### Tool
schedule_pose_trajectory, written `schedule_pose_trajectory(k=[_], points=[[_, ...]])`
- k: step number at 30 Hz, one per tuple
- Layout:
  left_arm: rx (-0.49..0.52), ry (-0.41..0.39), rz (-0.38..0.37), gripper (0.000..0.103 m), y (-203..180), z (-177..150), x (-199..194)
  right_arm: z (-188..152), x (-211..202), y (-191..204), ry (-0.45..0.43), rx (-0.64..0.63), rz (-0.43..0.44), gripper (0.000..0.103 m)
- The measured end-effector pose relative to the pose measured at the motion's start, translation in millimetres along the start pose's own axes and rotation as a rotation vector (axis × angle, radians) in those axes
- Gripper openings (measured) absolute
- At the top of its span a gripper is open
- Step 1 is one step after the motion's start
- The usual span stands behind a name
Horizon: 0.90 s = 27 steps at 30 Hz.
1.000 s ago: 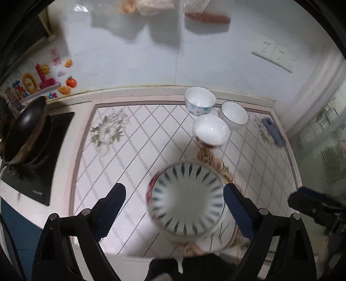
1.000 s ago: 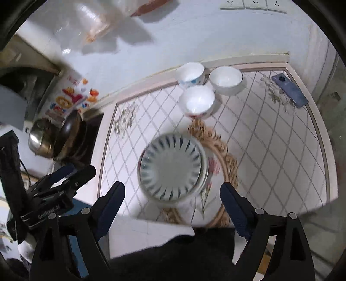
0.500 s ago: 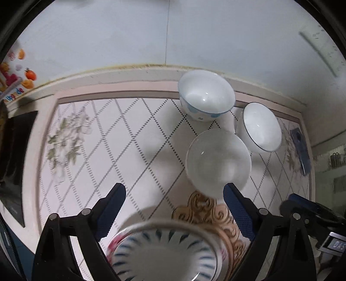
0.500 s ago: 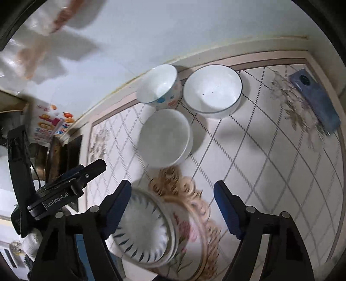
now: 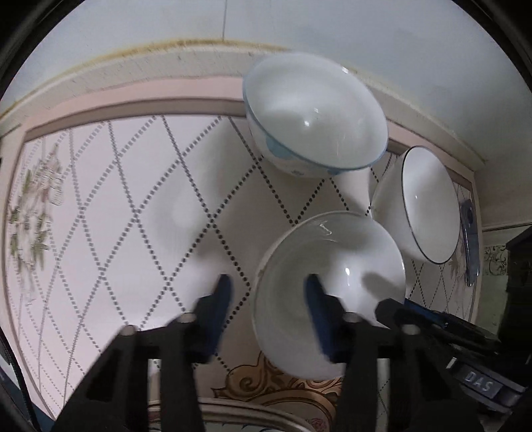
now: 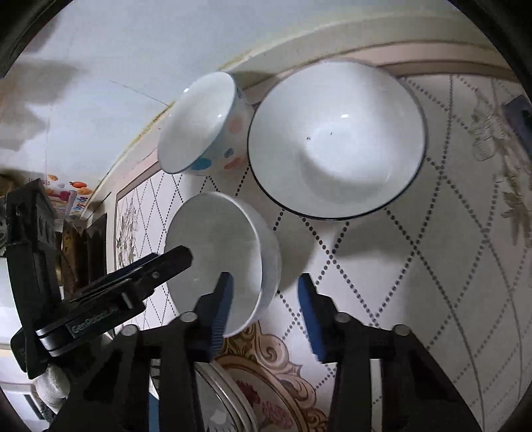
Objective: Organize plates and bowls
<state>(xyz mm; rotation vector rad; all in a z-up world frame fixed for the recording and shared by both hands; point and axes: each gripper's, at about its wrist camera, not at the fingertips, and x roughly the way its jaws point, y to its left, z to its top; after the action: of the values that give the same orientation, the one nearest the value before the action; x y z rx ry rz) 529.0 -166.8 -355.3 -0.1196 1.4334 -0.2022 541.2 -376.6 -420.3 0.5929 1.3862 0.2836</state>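
Three white bowls stand near the back wall. The plain white bowl (image 5: 332,292) (image 6: 216,252) is nearest. My left gripper (image 5: 267,295) straddles its left rim, one finger inside and one outside, jaws partly open and apart from the rim. My right gripper (image 6: 264,295) straddles its right rim the same way, also open. A blue-dotted bowl (image 5: 312,116) (image 6: 202,123) sits behind it. A dark-rimmed white bowl (image 5: 422,202) (image 6: 335,139) sits to the right. A flowered plate (image 6: 266,405) lies under my grippers at the bottom edge.
The counter has a diamond-pattern tile top (image 5: 116,216) ending at a white wall (image 5: 166,30). A blue phone (image 5: 468,239) lies at the right edge. A dark stove and pan (image 6: 79,242) sit far left.
Both grippers have moved forward past the striped plate to the plain white bowl and narrowed their jaws around its opposite rims. The bowls look much larger now.
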Motion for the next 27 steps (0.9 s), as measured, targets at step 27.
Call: schedule_pose_trajectory(k=[27], points=[[0.196, -0.031, -0.046, 0.026, -87.0, -100.1, -28.6, -71.0, -63.0, -32.5, -0.035, -0.053, -0.054, 0.019]])
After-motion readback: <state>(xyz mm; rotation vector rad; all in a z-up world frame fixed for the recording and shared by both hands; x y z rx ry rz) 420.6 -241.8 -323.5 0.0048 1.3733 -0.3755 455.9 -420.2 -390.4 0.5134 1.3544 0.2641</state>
